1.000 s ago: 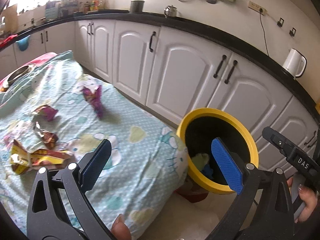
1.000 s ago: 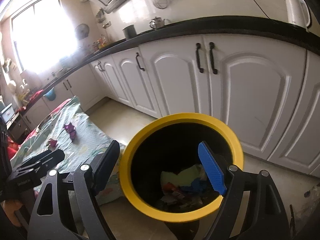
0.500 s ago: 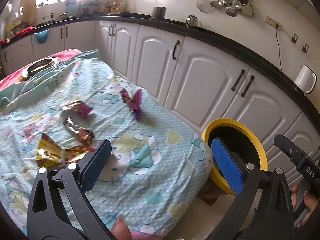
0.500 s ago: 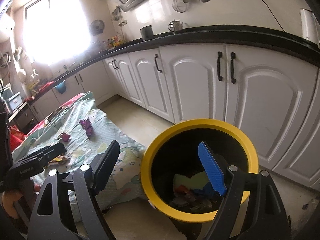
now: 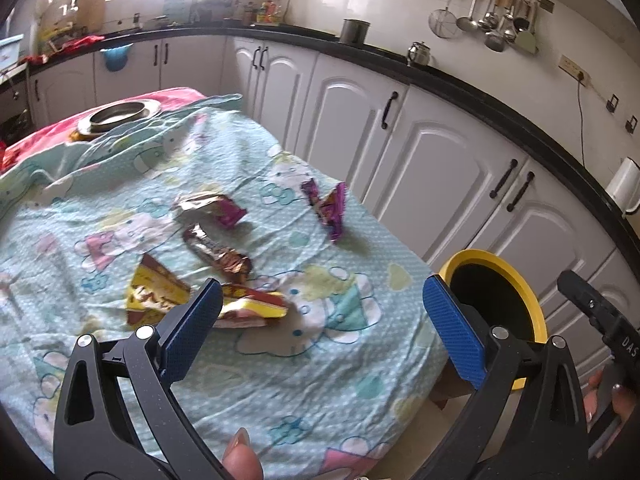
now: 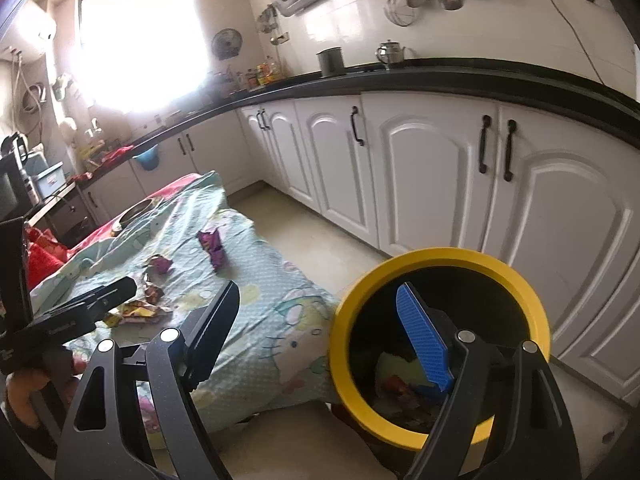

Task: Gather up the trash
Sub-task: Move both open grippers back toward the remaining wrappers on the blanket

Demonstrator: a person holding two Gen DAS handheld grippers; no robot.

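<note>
Four wrappers [image 5: 216, 248] lie on the bench's patterned cloth [image 5: 320, 360], the yellow one [image 5: 160, 294] nearest your left gripper [image 5: 320, 336]. Both grippers are wide open and empty; the right gripper [image 6: 320, 336] hangs beside the yellow bin [image 6: 536, 308]. You're reaching: lower the left fingers astride that wrapper.

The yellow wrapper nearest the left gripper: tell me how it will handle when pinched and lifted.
The yellow wrapper lies crumpled and partly folded open, so it is probably thin, floppy film that droops from a pinch. It looks empty, so likely very light. Its glossy surface may slip between the left gripper pads.
</note>
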